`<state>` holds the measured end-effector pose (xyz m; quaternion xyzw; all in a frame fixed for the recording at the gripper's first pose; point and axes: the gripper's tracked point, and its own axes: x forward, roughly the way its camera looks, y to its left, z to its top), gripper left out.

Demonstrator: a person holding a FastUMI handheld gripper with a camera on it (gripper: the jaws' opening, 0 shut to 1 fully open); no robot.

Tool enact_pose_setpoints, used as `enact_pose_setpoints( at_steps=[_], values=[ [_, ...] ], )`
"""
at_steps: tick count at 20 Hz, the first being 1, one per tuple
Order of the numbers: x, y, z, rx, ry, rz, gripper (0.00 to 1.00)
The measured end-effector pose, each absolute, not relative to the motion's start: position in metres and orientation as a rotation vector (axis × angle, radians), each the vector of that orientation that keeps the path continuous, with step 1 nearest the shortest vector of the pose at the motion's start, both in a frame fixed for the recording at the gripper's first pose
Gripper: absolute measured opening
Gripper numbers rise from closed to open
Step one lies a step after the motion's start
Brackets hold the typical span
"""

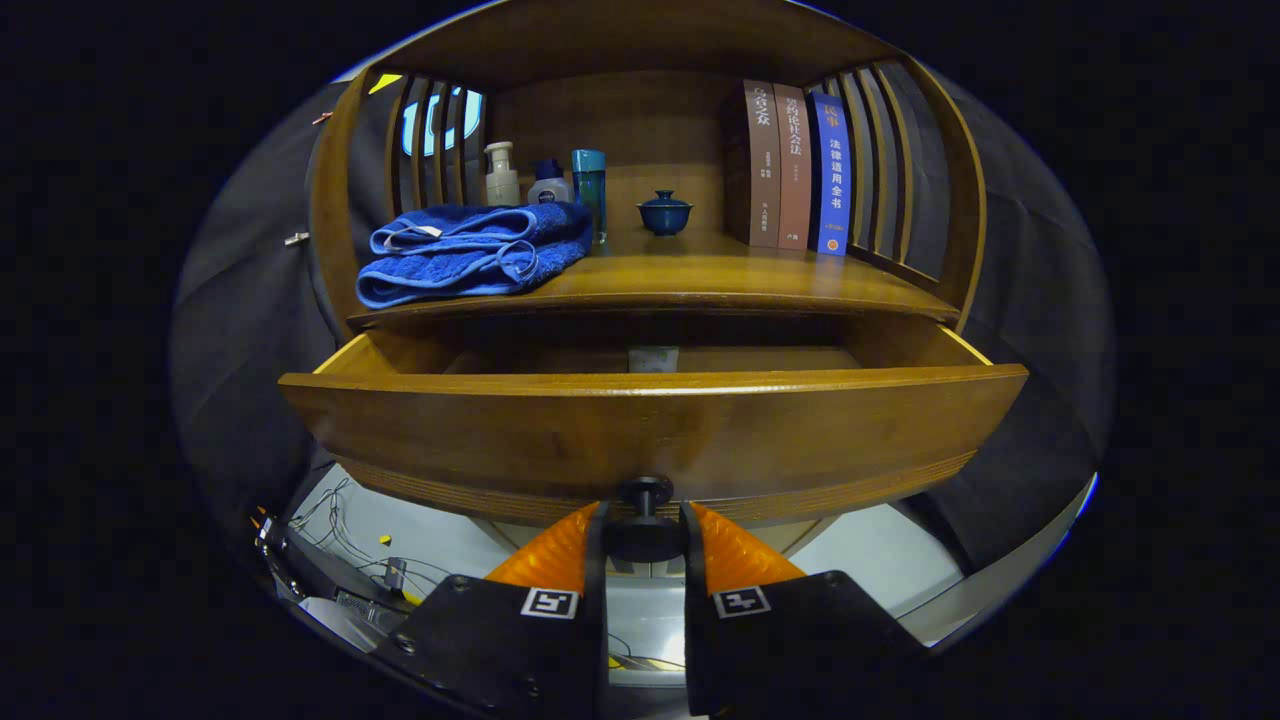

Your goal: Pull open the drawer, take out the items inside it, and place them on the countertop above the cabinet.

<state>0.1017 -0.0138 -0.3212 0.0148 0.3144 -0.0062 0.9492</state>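
Drawer (650, 430) stands pulled out beneath the countertop (700, 275); gripper (645, 535) fingers closed on its dark knob (645, 492); judged best: release straight back, then reach for the pale item (654, 358) inside.

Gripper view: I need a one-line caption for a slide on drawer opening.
Gripper shut on the knob of the open drawer; a towel, bottles, bowl and books sit on the countertop.

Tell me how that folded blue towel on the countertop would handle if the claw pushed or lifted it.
The folded blue terry towel would probably sag and unfold if lifted by one layer, since its folds lie loose. Pushed, it would likely bunch rather than slide cleanly on the wooden countertop. The claw is at the round black drawer knob.
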Motion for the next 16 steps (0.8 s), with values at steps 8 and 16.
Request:
enact_pose_setpoints(
  at_steps=[8,16],
  values=[
    [0.055,-0.011,-0.317,0.049,0.668,-0.015,0.34],
    [0.021,-0.016,-0.317,0.058,0.699,-0.013,0.34]
  ],
)
